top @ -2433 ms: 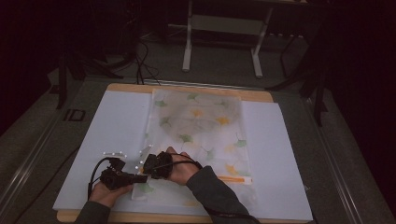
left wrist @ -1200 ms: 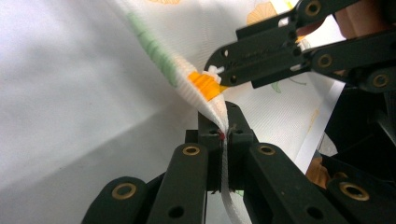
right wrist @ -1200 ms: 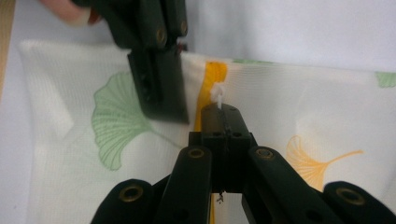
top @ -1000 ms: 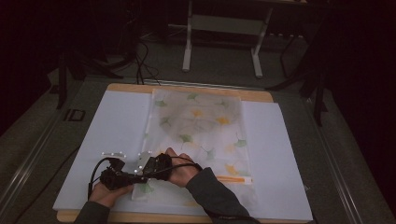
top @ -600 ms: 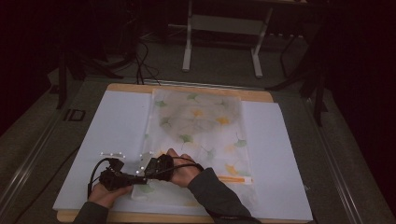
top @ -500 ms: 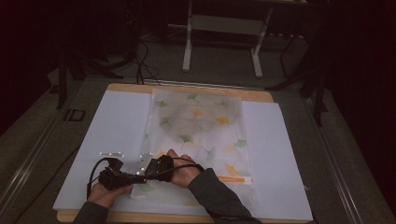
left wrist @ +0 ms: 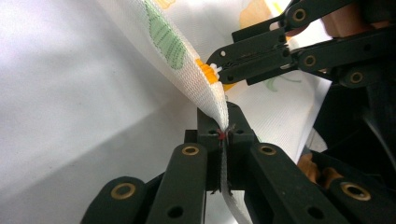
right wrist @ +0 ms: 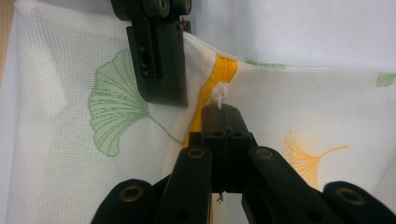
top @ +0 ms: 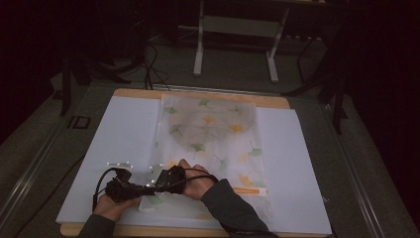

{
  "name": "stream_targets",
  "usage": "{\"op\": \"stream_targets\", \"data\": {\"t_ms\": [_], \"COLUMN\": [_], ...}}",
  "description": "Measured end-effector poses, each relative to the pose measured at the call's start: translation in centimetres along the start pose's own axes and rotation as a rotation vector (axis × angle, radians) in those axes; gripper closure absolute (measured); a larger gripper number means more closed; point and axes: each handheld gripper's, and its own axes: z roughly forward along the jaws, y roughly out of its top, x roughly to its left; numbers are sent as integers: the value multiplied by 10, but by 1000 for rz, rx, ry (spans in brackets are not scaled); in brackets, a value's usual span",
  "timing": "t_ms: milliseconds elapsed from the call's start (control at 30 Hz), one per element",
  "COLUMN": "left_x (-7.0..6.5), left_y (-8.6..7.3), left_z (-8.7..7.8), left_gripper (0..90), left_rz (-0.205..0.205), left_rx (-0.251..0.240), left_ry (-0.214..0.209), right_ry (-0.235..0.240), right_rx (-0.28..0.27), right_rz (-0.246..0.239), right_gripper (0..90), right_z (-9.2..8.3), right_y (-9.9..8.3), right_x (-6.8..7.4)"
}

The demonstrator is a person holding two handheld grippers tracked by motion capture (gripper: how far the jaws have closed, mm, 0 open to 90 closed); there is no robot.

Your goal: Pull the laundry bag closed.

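A white mesh bag (top: 213,129) printed with green and yellow ginkgo leaves lies lengthwise on a white board (top: 124,134). Both hands meet at its near left corner. My left gripper (left wrist: 223,133) is shut on the bag's lifted edge (left wrist: 163,32); its jaws have just been opening by a hair, with the fabric still pinched between them. My right gripper (right wrist: 223,112) is shut on the small white zipper pull (right wrist: 218,95) at the end of the orange zipper tape (right wrist: 226,70). The two grippers stand tip to tip, the left gripper (right wrist: 159,70) just beyond the right one.
The board rests on a wooden tabletop (top: 277,101). An orange strip (top: 250,190) marks the bag's near right side. Small shiny pieces (top: 119,163) lie on the board left of the hands. White stand legs (top: 198,49) rise behind the table.
Both hands have stayed at the bag's near left corner with the same holds; only tiny shifts of the grippers show.
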Motion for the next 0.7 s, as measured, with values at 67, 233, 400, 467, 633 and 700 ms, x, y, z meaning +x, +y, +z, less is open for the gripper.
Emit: {"op": "stream_targets", "data": {"t_ms": [67,233,400,467,633,700], "left_x": [1,6,5,4,8,8], "left_y": [-1,-3,-2,-2,-2,-2], "left_z": [-4,-15,-12,-10,-8,-9], "left_gripper": [835,813,818,815,723,714], "left_rz": [-5,-32,-31,-31,-48,-53], "left_rx": [-24,-75,-67,-60,-52,-66], "left_ry": [-13,-31,-33,-27,-38,-49], "right_ry": [-3,-3,1,-1,-10,-13], "right_rx": [2,4,9,16,2,3], "right_rz": [0,-3,-18,-30,-25,-29], "right_gripper": [900,900,900,900,900,900], "right_z": [-1,0,2,3,1,-1], "right_y": [1,1,4,5,5,5], "right_x": [0,-1,2,3,2,3]}}
